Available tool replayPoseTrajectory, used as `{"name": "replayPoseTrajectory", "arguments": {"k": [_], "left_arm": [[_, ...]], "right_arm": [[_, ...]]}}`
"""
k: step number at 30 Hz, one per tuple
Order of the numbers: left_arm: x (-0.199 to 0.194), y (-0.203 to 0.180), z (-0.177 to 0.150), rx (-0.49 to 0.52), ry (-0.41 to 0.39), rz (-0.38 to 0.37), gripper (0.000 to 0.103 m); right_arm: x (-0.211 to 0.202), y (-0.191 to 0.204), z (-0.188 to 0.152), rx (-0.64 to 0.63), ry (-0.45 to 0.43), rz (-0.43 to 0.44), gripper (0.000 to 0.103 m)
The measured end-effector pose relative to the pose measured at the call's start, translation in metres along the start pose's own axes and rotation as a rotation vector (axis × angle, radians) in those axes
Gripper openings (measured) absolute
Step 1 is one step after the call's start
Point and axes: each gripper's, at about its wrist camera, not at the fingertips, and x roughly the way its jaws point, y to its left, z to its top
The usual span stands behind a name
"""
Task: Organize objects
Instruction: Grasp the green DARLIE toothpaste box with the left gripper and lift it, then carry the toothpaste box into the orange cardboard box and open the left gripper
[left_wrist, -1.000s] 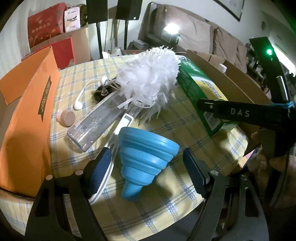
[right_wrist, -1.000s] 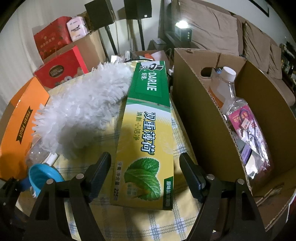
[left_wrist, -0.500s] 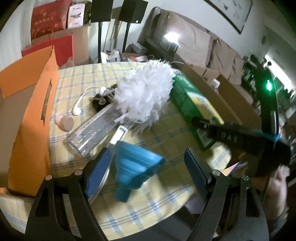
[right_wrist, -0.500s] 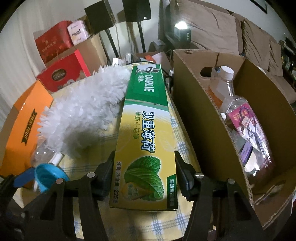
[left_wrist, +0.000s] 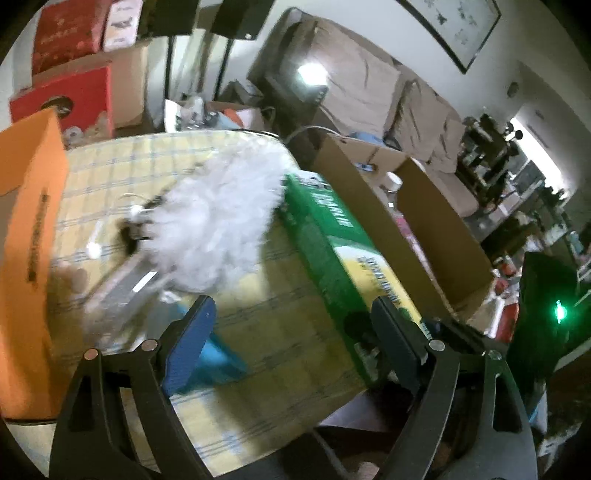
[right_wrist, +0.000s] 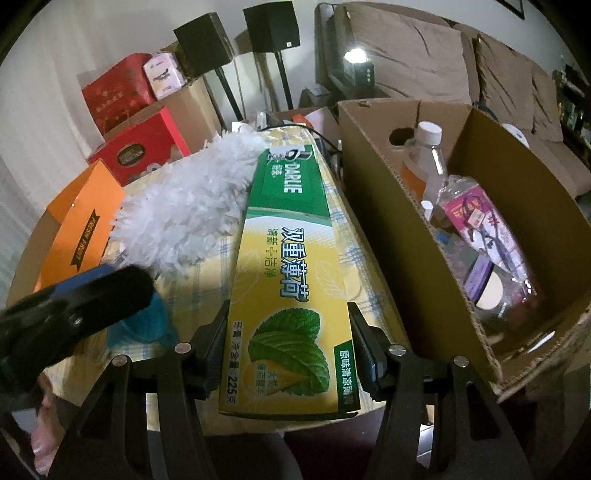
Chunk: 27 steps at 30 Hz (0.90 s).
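The toothpaste box (right_wrist: 286, 280) is a long, flat carton of glossy printed card, green at its far end and yellow with a mint-leaf picture at its near end, lying lengthwise on the checked yellow tablecloth (right_wrist: 210, 280). The right gripper (right_wrist: 288, 354) has its two black fingers pressed against the carton's long sides at the near end, one on each side, so it is clamped on the carton. Just right of the carton stands an open cardboard box (right_wrist: 373, 206) of plain brown corrugated board, holding a clear plastic bottle (right_wrist: 430, 155) with a white cap and crinkly clear packets. Left of the carton lies a white duster (right_wrist: 192, 206), a fluffy mass of thin shredded strips, touching the carton's far left edge.

In the blurred left wrist view, the left gripper (left_wrist: 295, 336) has its fingers spread wide apart with only tablecloth between them. A blue funnel (left_wrist: 216, 360), soft-looking and cone-shaped, lies just behind and beside the left finger's blue pad (left_wrist: 190, 345); I cannot tell whether they touch. At the far left stands an orange box (left_wrist: 27, 236) of smooth card, its near side facing the camera.
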Motion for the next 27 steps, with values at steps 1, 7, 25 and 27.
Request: {"name": "replayPoseTrajectory", "arguments": {"k": [1,7,25,27], "left_arm": [[0.005,-0.003,0.002,-0.015,0.024,-0.033,0.084],[0.034,-0.011,0.004,-0.089,0.118,-0.129,0.083],[0.034,-0.012,0.001,-0.138,0.143,-0.242,0.068],[0.029,-0.013,0.003,-0.143,0.132,-0.247,0.067]], "right_arm": [[-0.003,0.000,-0.001,0.000,-0.004,0.002,0.059],[-0.011,-0.003,-0.005,0.017,-0.009,0.027,0.059],[-0.028,0.002,-0.010,0.021,-0.033,0.058,0.059],[-0.032,0.007,-0.008,0.008,-0.045,0.053,0.059]]}}
